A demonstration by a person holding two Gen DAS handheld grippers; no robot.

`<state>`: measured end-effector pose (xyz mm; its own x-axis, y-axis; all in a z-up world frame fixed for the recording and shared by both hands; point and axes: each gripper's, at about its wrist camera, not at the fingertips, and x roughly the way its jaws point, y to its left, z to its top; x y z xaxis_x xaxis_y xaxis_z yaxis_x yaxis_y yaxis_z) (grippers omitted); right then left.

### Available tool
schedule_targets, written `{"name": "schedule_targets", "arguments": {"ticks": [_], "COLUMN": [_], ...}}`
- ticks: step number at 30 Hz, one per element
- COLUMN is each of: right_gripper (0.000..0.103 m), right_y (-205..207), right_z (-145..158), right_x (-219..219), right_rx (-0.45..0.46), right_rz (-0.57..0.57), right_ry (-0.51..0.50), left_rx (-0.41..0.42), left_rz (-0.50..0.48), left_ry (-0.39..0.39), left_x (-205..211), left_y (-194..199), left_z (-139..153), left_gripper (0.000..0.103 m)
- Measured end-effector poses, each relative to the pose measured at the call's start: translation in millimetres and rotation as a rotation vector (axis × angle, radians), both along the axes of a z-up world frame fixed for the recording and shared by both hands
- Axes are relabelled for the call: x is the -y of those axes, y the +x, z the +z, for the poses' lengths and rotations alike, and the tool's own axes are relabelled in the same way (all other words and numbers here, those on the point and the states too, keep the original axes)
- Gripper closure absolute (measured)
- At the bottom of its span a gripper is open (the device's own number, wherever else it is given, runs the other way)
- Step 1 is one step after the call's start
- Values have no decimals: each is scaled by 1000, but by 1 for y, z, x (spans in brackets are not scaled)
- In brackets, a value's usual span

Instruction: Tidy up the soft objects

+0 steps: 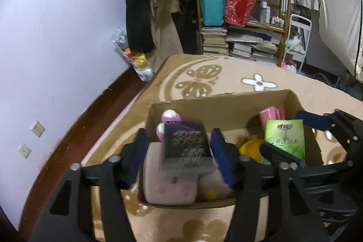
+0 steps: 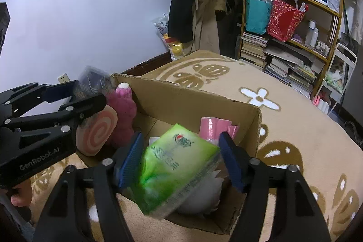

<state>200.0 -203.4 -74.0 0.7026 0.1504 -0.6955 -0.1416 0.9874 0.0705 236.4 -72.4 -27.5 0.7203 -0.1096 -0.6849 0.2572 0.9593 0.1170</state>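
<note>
A cardboard box (image 1: pixel 217 103) stands on the patterned carpet; it also shows in the right wrist view (image 2: pixel 195 96). My left gripper (image 1: pixel 179 146) is over the box, and a dark purple tissue pack (image 1: pixel 186 146) sits between its open blue pads, blurred, with gaps on both sides. My right gripper (image 2: pixel 181 160) is open over the box with a green tissue pack (image 2: pixel 174 165) between its pads, blurred; the pack also shows in the left wrist view (image 1: pixel 284 137). In the box lie a pink plush cushion (image 1: pixel 170 183), a pink plush toy (image 2: pixel 123 115), a swirl cushion (image 2: pixel 97 133), a yellow soft thing (image 1: pixel 249 147) and a pink pack (image 2: pixel 215 126).
A wooden shelf (image 1: pixel 245 22) with bags, books and bottles stands at the back. Clothes (image 1: pixel 140 3) hang by the wall. A plastic bag of toys (image 1: pixel 136 58) leans at the wall base. Beige flower carpet (image 2: pixel 283 128) lies around the box.
</note>
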Motion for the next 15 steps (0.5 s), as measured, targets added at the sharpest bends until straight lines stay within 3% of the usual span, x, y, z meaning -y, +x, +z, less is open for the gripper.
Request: {"name": "schedule_targets", "arguments": {"ticks": [2, 4, 6, 8, 15], "right_gripper": [11, 11, 9, 4, 0], "right_y": [0, -2, -2, -3, -5], "right_z": [0, 0, 1, 1, 4], "right_x": [1, 3, 3, 3, 7], "right_rx": [-8, -7, -11, -12, -18], "right_rz": [-13, -11, -16, -21, -41], "right_ry": [11, 24, 14, 4, 19], "left_rx": [-8, -19, -9, 8, 31], "left_rz": [4, 5, 15, 28, 50], "left_ry": [-10, -20, -19, -14, 5], "left_x": [-2, -4, -6, -7, -15], "left_y": [1, 2, 1, -2, -9], "left_z": [0, 0, 1, 3, 12], "left_gripper": [41, 33, 16, 7, 1]}}
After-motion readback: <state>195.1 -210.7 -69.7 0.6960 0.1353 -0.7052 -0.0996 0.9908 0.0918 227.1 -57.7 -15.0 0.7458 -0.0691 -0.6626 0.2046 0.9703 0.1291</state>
